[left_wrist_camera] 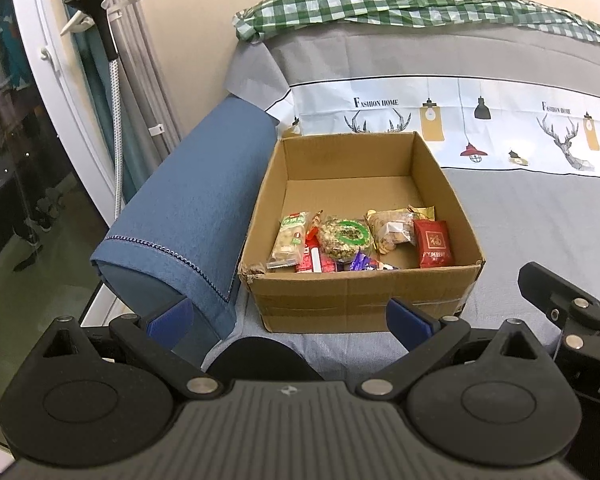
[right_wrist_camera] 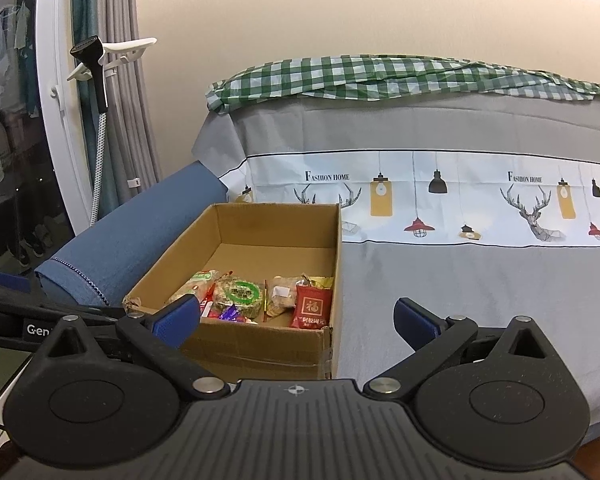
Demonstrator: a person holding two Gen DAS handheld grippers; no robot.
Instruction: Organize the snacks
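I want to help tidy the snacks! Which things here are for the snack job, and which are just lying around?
For the job:
cardboard box
red packet
round green-label snack
left tongs, open
right tongs, open

Just lying about:
blue bolster
green checked cloth
steamer handle

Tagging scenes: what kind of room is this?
Likely a home bedroom or living room: cardboard box of snacks on a grey printed cover, blue padded armrest, garment steamer by curtains.

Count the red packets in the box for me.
2 clear: one red packet at the right end of the box, another near the front wall; more may be hidden.
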